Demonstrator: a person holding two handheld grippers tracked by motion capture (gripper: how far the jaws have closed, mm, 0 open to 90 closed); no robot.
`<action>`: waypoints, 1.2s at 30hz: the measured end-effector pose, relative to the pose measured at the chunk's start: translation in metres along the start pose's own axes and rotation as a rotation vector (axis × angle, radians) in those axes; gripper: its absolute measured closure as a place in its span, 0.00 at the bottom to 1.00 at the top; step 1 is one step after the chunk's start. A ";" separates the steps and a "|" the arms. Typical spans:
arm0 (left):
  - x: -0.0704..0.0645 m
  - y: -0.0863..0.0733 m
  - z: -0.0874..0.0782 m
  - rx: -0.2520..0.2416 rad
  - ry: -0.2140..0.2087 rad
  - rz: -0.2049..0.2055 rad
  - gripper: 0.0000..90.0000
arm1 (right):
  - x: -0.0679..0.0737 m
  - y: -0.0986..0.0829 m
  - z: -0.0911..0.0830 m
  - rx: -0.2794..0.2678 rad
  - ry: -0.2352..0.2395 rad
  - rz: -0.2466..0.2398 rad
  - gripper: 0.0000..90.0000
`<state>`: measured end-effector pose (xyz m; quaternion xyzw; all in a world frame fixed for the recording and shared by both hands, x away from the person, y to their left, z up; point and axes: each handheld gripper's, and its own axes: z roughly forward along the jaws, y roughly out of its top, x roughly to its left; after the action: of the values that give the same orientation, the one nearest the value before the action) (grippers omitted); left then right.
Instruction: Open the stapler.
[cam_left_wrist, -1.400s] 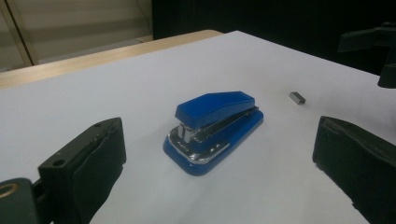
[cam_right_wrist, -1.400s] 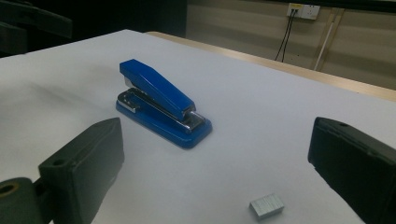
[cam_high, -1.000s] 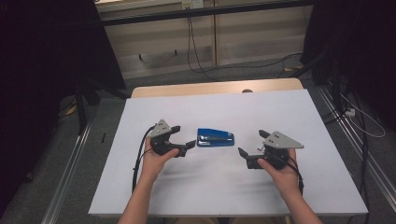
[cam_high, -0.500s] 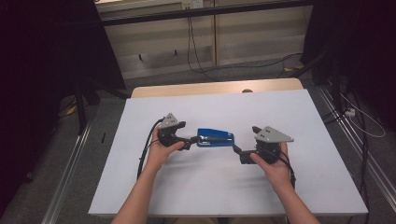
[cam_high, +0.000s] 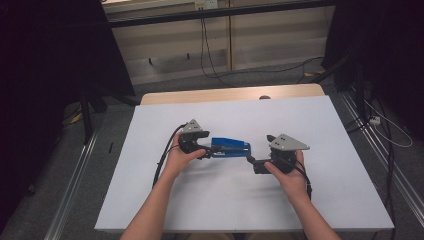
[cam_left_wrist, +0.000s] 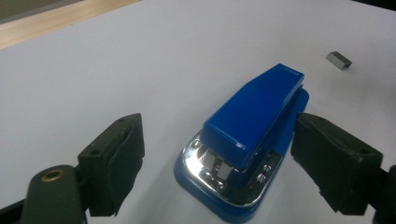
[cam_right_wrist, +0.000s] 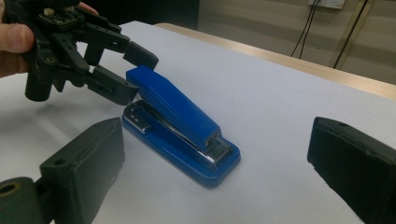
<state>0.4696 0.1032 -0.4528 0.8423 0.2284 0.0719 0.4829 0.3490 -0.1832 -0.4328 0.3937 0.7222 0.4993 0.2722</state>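
High view: a blue stapler (cam_high: 230, 147) lies flat near the middle of the white table (cam_high: 350, 200), well clear of every edge, with the left gripper (cam_high: 204, 149) at its hinge end and the right gripper (cam_high: 251, 162) just beside its front end, slightly nearer the person. Bare surface lies on all sides, so both hands have room to move. Left gripper view: the jaws stand wide open either side of the stapler's (cam_left_wrist: 250, 135) rear, one pad close to its flank, nothing gripped; a small strip of staples (cam_left_wrist: 339, 59) lies apart beyond it. Right gripper view: the jaws are open and empty, the stapler (cam_right_wrist: 180, 128) between and ahead of them. Judged step: approach before grasp. The next move calls for closing the left jaws squarely on the body without pushing it aside.
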 end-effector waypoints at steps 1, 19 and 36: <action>0.000 0.000 0.001 0.006 -0.005 0.003 0.21 | 0.000 0.001 0.000 0.000 -0.001 -0.002 0.04; 0.001 0.000 0.008 0.048 -0.094 0.004 0.55 | -0.002 -0.008 0.000 0.004 0.009 0.011 0.04; -0.007 0.022 -0.001 0.080 -0.076 0.009 0.57 | 0.002 -0.010 0.007 0.028 0.019 0.013 0.04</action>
<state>0.4703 0.0910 -0.4327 0.8640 0.2088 0.0328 0.4569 0.3505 -0.1799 -0.4451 0.3976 0.7290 0.4947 0.2565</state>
